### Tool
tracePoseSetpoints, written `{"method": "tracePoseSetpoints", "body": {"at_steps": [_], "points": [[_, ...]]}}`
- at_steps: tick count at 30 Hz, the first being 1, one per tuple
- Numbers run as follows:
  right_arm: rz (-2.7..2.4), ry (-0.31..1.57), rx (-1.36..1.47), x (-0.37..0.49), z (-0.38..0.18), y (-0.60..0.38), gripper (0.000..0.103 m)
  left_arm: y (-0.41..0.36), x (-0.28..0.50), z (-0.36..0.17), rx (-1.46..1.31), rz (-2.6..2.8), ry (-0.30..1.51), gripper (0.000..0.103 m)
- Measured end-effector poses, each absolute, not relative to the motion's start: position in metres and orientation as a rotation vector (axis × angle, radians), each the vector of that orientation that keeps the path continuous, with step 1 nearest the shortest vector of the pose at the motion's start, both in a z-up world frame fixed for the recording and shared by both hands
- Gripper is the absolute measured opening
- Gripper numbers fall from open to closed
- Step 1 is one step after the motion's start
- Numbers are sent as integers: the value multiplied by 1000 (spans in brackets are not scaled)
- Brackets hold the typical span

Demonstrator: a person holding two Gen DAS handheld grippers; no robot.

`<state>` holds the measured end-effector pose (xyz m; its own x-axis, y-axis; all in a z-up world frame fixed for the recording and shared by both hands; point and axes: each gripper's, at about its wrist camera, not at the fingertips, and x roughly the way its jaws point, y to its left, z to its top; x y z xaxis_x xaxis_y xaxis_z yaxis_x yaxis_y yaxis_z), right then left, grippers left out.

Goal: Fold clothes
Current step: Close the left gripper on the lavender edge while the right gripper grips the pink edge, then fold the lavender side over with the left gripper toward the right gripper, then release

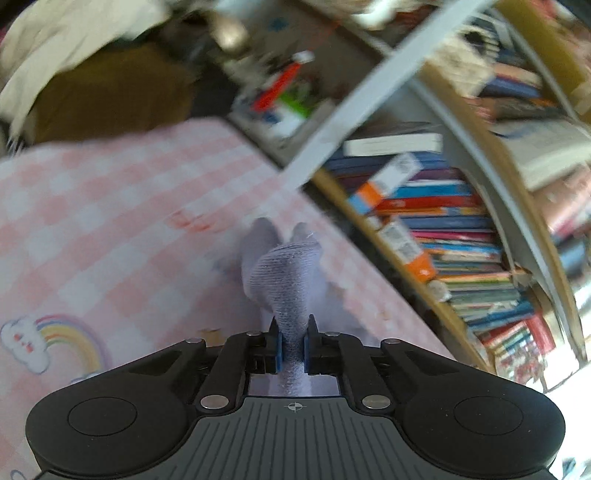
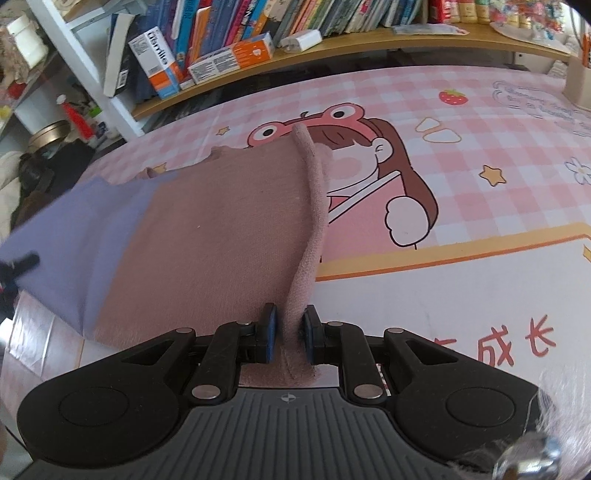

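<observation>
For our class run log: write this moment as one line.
left gripper: shut on lavender end | right gripper: shut on pink edge | garment: over mat

Motion blur smears the left wrist view: the bookshelf (image 1: pixel 461 229) at three o'clock shows no readable titles. In the right wrist view, the garment (image 2: pixel 207 229) runs off the frame at nine o'clock, its far end unseen.

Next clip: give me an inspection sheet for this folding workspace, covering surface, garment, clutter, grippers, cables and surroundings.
Surface: pink checked cartoon-print table cover, flat.
Job's things: knit garment, dusty-pink panel joined to lavender panel, spread between both grippers.
Clutter: nothing seen on the cover.
Grippers: left gripper shut on a lavender fold; right gripper shut on the pink edge.
Cables: nothing seen.
Surroundings: crowded bookshelves behind the table; left view blurred.
</observation>
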<state>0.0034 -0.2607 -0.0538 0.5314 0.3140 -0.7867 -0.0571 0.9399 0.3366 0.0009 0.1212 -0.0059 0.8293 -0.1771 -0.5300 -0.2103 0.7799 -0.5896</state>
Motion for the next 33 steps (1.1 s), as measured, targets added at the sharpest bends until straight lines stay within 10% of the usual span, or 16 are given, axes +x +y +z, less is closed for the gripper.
{"method": "tracePoseSetpoints", "body": {"at_steps": [33], "points": [[587, 1015, 415, 26, -78, -312, 16, -157, -20, -8, 308, -139, 683, 10]]}}
